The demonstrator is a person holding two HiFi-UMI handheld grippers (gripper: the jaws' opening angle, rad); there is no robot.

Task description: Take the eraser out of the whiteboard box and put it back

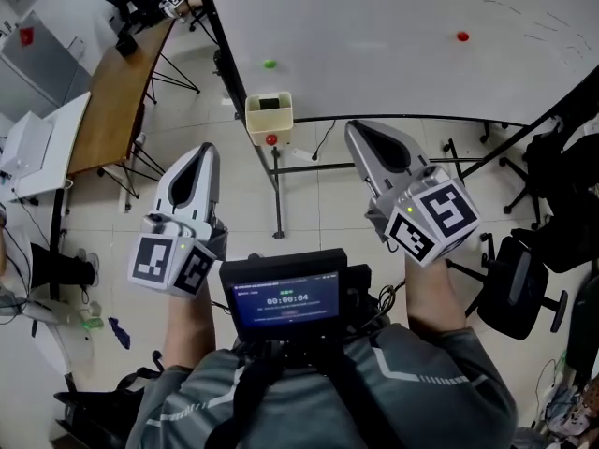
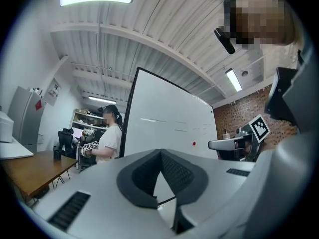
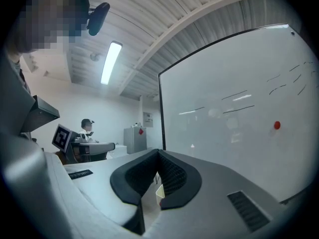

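A cream whiteboard box (image 1: 269,120) hangs at the lower left corner of the whiteboard (image 1: 393,45), and a dark eraser (image 1: 270,104) lies in its open top. A red magnet (image 1: 271,139) sticks to the box's front. Both grippers point level toward the board and stop short of the box. My left gripper (image 1: 208,148) is below and left of the box, and its jaws meet at the tip with nothing between them (image 2: 160,153). My right gripper (image 1: 354,127) is to the right of the box, shut and empty (image 3: 158,153). A cream edge of the box (image 3: 158,190) shows through the gap under the right jaws.
A green magnet (image 1: 270,64) and a red magnet (image 1: 462,36) sit on the board. The board's stand leg (image 1: 277,195) runs down between the grippers. A wooden table (image 1: 112,101) is at the left and a black office chair (image 1: 519,288) at the right. Another person (image 2: 107,138) stands beside the board.
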